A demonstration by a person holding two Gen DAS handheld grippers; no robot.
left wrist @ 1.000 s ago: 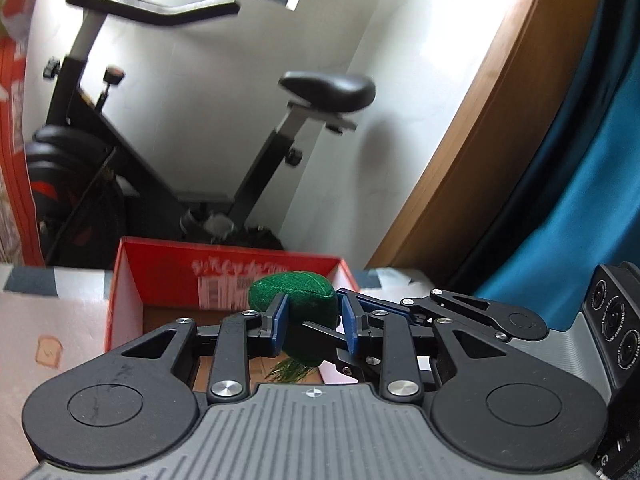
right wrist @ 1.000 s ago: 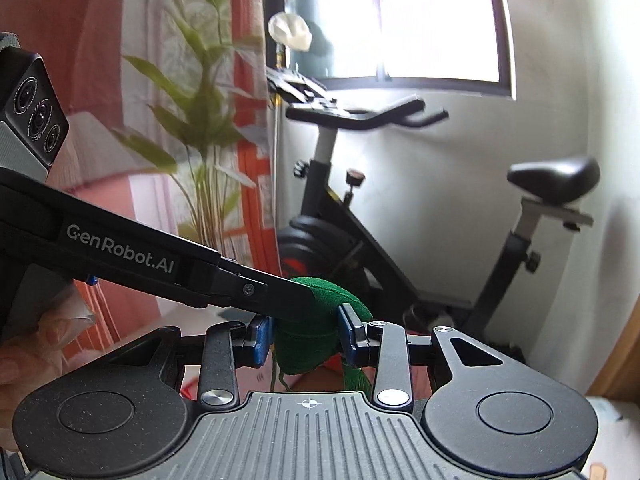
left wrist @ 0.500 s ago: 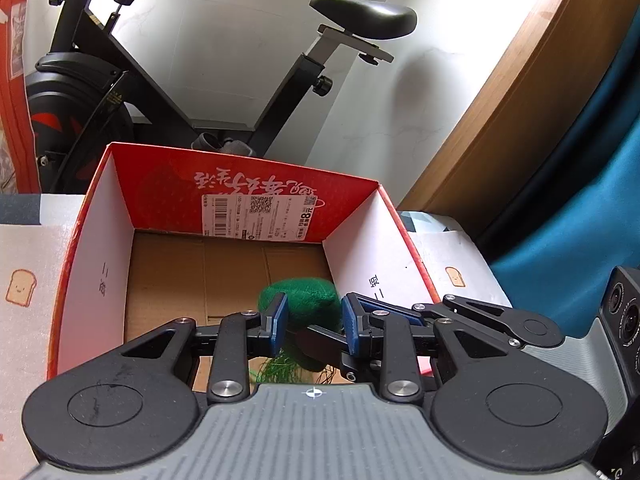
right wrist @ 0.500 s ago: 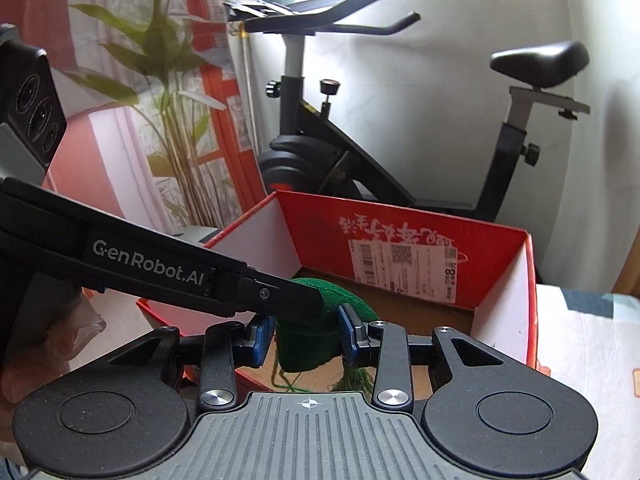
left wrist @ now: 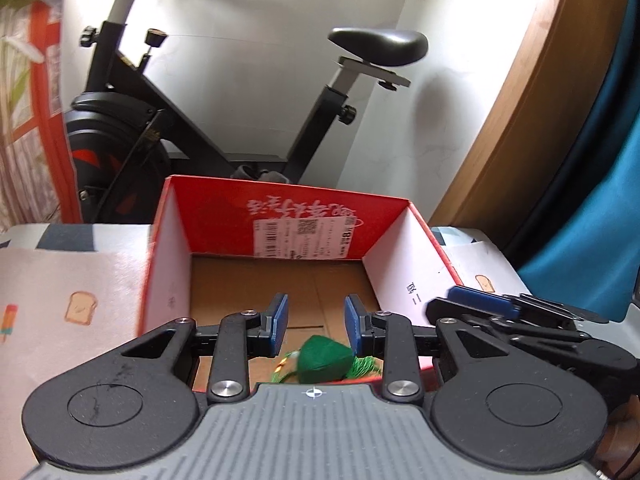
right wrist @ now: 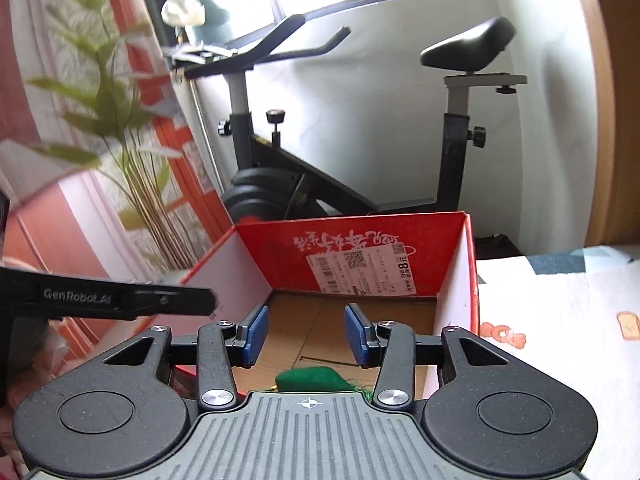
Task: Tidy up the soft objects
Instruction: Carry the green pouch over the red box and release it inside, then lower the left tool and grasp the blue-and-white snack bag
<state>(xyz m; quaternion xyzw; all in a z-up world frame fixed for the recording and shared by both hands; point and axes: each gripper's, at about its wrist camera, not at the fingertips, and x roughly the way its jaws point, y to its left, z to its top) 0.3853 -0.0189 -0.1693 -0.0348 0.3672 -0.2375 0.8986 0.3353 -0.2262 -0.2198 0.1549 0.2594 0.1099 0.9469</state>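
Inside the box [left wrist: 280, 288] lies the green toy [left wrist: 322, 360], dropped; your left fingers [left wrist: 280, 322] and right fingers [right wrist: 254, 334] are opening, nothing between them.

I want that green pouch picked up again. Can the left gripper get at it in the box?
Probably yes: the green pouch lies loose in the open red box, just under the left gripper's opening jaws, nothing covering it.
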